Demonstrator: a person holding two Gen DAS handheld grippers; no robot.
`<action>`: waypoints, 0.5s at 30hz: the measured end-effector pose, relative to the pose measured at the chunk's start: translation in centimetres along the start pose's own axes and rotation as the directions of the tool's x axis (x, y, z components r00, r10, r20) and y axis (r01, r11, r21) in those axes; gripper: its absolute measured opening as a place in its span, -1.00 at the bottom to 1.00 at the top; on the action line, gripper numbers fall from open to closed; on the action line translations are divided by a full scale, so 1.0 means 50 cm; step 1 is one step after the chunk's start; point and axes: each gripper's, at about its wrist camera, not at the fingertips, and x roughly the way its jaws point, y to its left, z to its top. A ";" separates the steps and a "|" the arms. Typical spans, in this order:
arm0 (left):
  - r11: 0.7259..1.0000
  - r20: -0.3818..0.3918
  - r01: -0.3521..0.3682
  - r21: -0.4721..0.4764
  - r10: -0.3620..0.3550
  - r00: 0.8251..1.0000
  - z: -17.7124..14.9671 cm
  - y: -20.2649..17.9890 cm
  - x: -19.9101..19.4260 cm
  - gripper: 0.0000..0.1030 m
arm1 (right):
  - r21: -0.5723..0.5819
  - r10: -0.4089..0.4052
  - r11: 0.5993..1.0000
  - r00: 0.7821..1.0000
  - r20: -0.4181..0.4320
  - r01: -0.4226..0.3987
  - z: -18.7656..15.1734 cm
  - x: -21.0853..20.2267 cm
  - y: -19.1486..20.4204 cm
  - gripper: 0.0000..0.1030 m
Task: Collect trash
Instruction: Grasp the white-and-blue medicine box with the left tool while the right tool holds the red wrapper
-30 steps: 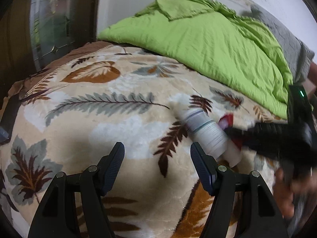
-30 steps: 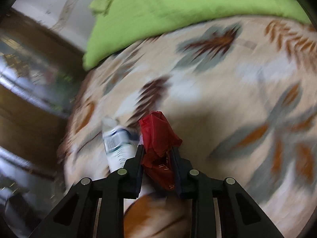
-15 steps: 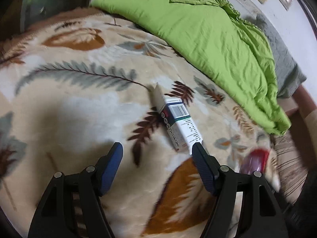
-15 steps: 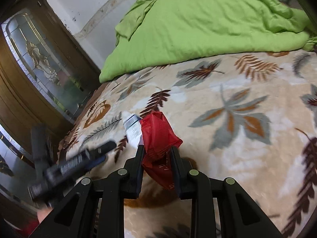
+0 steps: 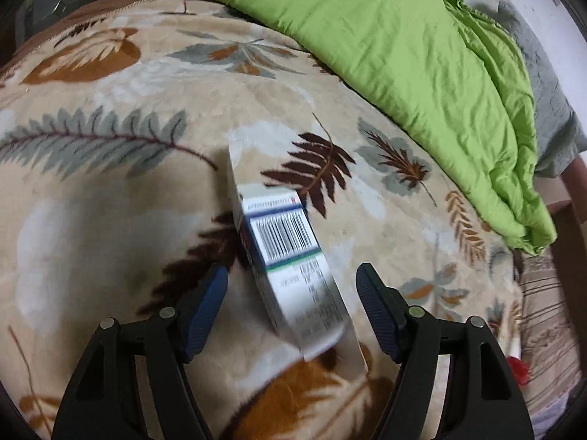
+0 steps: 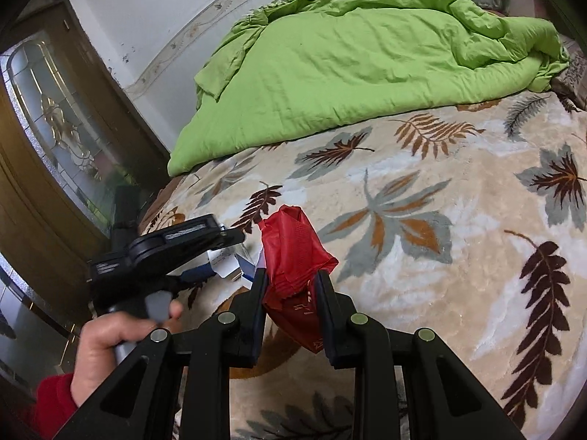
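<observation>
The left gripper [image 5: 291, 295] has its jaws spread wide, and the near half of a white carton [image 5: 290, 256] with a barcode lies between them on the leaf-print blanket [image 5: 110, 190]; a clear gap shows on each side, so neither pad touches it. The carton lies flat, angled away to the upper left, its open flap at the far end. The right gripper [image 6: 290, 293] is pinched tight on a crumpled red wrapper [image 6: 293, 245], which sticks up and forward out of the pads above the blanket. From the right wrist view the left gripper [image 6: 205, 245] sits just to the left, low over the carton [image 6: 234, 262], the person's hand [image 6: 113, 344] on its handle. Beyond both tools the blanket stretches open and bare to the right. Farther back a green quilt [image 6: 359, 58] is heaped along the wall, and a wooden door [image 6: 47, 139] with patterned glass stands at the far left.
</observation>
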 end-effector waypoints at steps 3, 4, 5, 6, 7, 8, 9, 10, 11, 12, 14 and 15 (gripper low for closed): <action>1.000 0.010 -0.018 0.025 0.018 1.000 0.003 0.006 0.003 -0.07 | -0.005 -0.003 1.000 1.000 0.006 0.003 0.001 -0.001 -0.002 -0.47; 1.000 0.014 -0.015 0.027 0.014 1.000 0.002 0.008 0.002 -0.21 | -0.004 -0.004 1.000 1.000 0.008 0.004 0.001 -0.001 -0.003 -0.47; 0.999 0.014 -0.015 0.034 0.015 1.000 0.002 0.009 0.001 -0.24 | -0.002 -0.006 1.000 1.000 0.010 0.006 0.002 -0.001 -0.004 -0.47; 0.999 0.018 -0.020 0.043 0.019 1.000 0.000 0.010 0.000 -0.29 | 0.000 -0.008 1.000 1.000 0.011 0.008 0.002 -0.002 -0.005 -0.47; 0.998 0.023 -0.022 0.052 0.021 1.000 -0.003 0.013 -0.003 -0.31 | 0.001 -0.012 1.000 1.000 0.016 0.012 0.003 -0.004 -0.005 -0.47; 0.998 0.028 -0.023 0.062 0.021 0.999 -0.005 0.014 -0.007 -0.31 | -0.003 -0.015 1.000 1.000 0.019 0.015 0.003 -0.006 -0.004 -0.47; 0.997 0.035 -0.022 0.081 0.019 0.999 -0.012 0.014 -0.015 -0.31 | -0.010 -0.021 1.000 0.999 0.026 0.021 0.002 -0.010 -0.002 -0.47; 0.995 0.044 -0.026 0.093 0.022 0.999 -0.017 0.013 -0.023 -0.31 | -0.020 -0.029 0.999 0.999 0.037 0.029 0.001 -0.016 0.002 -0.47; 0.993 0.060 -0.034 0.114 0.027 0.998 -0.024 0.011 -0.035 -0.31 | -0.026 -0.034 0.999 0.998 0.044 0.036 0.001 -0.020 0.005 -0.47; 0.991 0.069 -0.037 0.129 0.028 0.997 -0.029 0.008 -0.042 -0.31 | -0.033 -0.043 0.998 0.998 0.055 0.044 0.000 -0.026 0.008 -0.47; 0.984 0.100 -0.048 0.170 0.031 0.994 -0.044 -0.002 -0.065 -0.31 | -0.039 -0.052 0.998 0.996 0.070 0.055 -0.002 -0.036 0.012 -0.47; 0.978 0.127 -0.061 0.197 0.037 0.991 -0.056 -0.010 -0.083 -0.31 | -0.043 -0.057 0.997 0.995 0.080 0.060 -0.004 -0.042 0.014 -0.47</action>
